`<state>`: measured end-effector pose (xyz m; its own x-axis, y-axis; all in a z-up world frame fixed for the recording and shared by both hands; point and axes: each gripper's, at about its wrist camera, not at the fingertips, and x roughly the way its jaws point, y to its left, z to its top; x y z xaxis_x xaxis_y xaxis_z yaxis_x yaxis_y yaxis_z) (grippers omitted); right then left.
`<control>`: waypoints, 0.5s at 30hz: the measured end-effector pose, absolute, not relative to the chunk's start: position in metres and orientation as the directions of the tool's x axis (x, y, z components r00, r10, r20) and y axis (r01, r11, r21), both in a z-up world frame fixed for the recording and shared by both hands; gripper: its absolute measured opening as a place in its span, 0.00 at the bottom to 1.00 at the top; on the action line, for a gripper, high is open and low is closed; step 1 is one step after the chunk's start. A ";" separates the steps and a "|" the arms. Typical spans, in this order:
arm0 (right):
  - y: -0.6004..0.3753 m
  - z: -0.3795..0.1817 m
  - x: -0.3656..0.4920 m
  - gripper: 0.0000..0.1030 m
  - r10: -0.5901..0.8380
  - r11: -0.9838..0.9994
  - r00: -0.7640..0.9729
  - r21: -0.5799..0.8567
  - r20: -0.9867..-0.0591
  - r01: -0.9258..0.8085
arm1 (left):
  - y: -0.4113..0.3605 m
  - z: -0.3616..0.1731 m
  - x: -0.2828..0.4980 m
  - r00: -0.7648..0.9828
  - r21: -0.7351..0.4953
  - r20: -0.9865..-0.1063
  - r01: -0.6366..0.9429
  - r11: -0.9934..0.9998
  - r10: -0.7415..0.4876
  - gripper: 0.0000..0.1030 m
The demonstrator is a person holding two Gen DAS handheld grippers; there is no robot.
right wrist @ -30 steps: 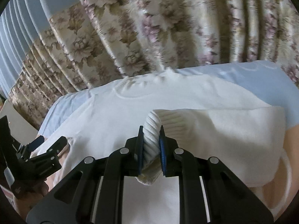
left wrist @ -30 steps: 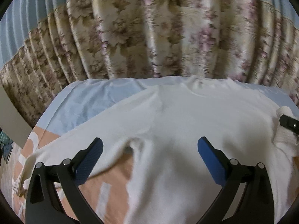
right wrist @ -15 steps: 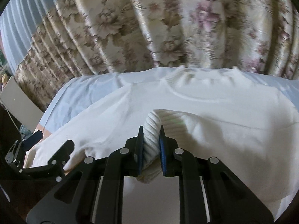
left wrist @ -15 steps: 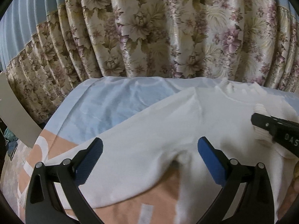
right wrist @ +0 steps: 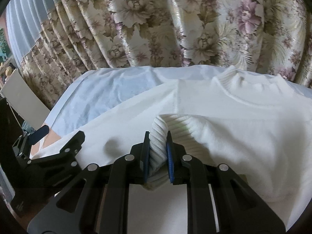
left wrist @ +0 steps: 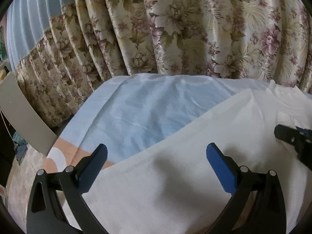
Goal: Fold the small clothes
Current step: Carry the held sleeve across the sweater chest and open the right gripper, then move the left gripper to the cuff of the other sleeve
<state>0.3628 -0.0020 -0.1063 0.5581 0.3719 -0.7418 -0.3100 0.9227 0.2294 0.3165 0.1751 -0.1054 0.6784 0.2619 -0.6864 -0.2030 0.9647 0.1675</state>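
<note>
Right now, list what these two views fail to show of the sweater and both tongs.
- Sweater hem: cut off at the lower edge in both views, behind the tongs' frames.
- Ribbed cuff end: right wrist view, hidden between the right tongs, shut on it.
- Left sleeve's end: left wrist view, hidden under the open left tongs.
- Right sleeve's shoulder: outside both views.

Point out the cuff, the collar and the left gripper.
cuff (right wrist: pixel 158 136), right wrist view, ribbed part between the fingers.
collar (right wrist: pixel 251 81), right wrist view, ribbed neckband.
left gripper (left wrist: pixel 156 156), left wrist view, midway between fingertips.

White sweater (right wrist: pixel 243 105) spread flat on bed, ribbed cuff (right wrist: pixel 159 136) folded over chest, collar far.
</note>
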 end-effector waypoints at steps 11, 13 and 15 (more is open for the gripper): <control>0.026 -0.104 0.357 0.46 0.430 0.893 0.528 0.258 -0.733 -0.368 | 0.193 -0.109 0.312 0.668 0.166 -0.688 -0.235 0.958 0.283 0.98; 0.021 -0.097 0.354 0.46 0.434 0.893 0.543 0.264 -0.719 -0.364 | 0.193 -0.109 0.311 0.669 0.163 -0.688 -0.236 0.958 0.282 0.98; 0.010 -0.087 0.349 0.46 0.419 0.904 0.580 0.258 -0.699 -0.342 | 0.193 -0.107 0.310 0.670 0.161 -0.687 -0.239 0.958 0.282 0.98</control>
<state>0.3490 0.0105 -0.0865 0.5797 0.4190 -0.6988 -0.3420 0.9036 0.2581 0.3096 0.1934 -0.1074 0.6699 0.2825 -0.6866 -0.2391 0.9576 0.1607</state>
